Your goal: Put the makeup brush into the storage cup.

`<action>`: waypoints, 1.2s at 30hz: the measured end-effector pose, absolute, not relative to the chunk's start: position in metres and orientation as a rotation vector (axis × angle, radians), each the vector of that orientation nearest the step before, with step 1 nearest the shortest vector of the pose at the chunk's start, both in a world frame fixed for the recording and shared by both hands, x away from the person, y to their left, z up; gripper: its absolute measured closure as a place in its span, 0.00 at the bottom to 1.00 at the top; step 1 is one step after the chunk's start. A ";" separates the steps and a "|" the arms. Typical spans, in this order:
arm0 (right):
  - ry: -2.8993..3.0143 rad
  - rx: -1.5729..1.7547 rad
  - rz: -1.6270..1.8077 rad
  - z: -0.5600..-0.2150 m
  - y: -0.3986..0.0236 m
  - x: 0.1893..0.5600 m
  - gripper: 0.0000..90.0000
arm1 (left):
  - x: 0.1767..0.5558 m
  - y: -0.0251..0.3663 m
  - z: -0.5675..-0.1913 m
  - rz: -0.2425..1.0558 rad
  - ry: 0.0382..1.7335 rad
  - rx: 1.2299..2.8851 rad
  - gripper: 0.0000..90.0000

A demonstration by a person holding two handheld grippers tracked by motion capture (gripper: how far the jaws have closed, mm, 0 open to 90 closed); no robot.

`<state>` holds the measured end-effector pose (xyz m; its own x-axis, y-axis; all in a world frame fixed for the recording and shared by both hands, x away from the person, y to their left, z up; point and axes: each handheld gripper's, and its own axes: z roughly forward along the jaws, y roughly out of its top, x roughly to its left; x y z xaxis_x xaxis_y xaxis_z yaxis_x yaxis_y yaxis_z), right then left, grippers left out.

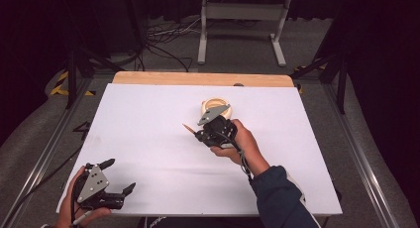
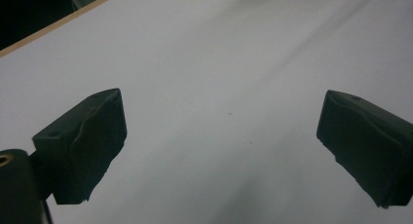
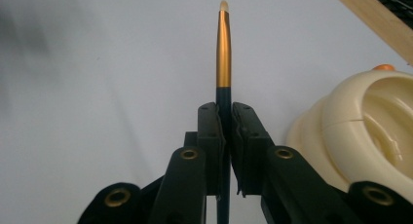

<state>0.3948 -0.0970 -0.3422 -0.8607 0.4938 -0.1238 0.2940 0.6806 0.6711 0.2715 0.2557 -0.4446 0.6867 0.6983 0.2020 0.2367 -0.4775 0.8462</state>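
In the high view, the right gripper (image 1: pixel 199 134) is hovering over the middle of the white desk (image 1: pixel 148 139), carrying a thin brush (image 1: pixel 188 128) whose tip is poking out toward the left, while a cream holder (image 1: pixel 214 107) is sitting just behind it, partly hidden by the gripper's grey plate. The left gripper (image 1: pixel 120 176) is resting at the near left corner, well apart from the work, its fingers spread wide and holding nothing. In the left gripper view, those two fingers (image 2: pixel 83 146) are standing far apart over bare desk (image 2: pixel 219 78). In the right gripper view, the fingers (image 3: pixel 212 136) are pinching the brush (image 3: pixel 223 53) by its dark handle, so the gold ferrule and pale tip are sticking straight out ahead; the holder (image 3: pixel 360 131) is lying close on the right, its hollow facing up, with the wooden desk edge (image 3: pixel 375 19) beyond it. The step in hand looks like carrying the picked-up brush, most likely toward the holder. The next move seems to be calling for swinging the brush round over the hollow, lowering it without knocking the rim, and only then easing the fingers apart.
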 end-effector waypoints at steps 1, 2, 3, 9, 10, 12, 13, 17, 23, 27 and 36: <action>2.593 0.636 0.976 -0.341 -0.099 0.395 0.93 | 0.272 0.256 -0.445 0.682 0.718 2.041 0.06; 2.580 0.639 0.988 -0.339 -0.100 0.395 0.93 | 0.271 0.256 -0.445 0.684 0.720 2.041 0.06; 2.577 0.637 0.990 -0.338 -0.101 0.395 0.93 | 0.271 0.256 -0.445 0.684 0.719 2.041 0.06; 2.525 0.660 1.046 -0.334 -0.109 0.395 0.93 | 0.271 0.256 -0.445 0.682 0.721 2.039 0.06; 2.520 0.661 1.052 -0.333 -0.110 0.395 0.93 | 0.271 0.256 -0.445 0.679 0.720 2.039 0.06; 2.505 0.667 1.062 -0.332 -0.112 0.395 0.93 | 0.271 0.256 -0.445 0.679 0.724 2.038 0.06; 2.495 0.667 1.070 -0.331 -0.113 0.395 0.93 | 0.271 0.256 -0.445 0.678 0.723 2.038 0.06; 2.456 0.675 1.119 -0.328 -0.118 0.396 0.93 | 0.271 0.256 -0.445 0.678 0.722 2.037 0.06; 2.365 0.681 1.183 -0.321 -0.127 0.396 0.93 | 0.271 0.256 -0.445 0.678 0.721 2.036 0.06; 2.333 0.671 1.208 -0.317 -0.132 0.397 0.93 | 0.271 0.257 -0.444 0.679 0.716 2.036 0.05; 2.246 0.672 1.266 -0.305 -0.148 0.401 0.93 | 0.271 0.256 -0.444 0.681 0.718 2.035 0.05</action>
<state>0.4011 -0.1480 -0.3055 -0.7680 0.6199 -0.1609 0.1832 0.4533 0.8724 0.2709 0.2563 -0.4444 0.6868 0.6990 0.1992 0.2356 -0.4734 0.8488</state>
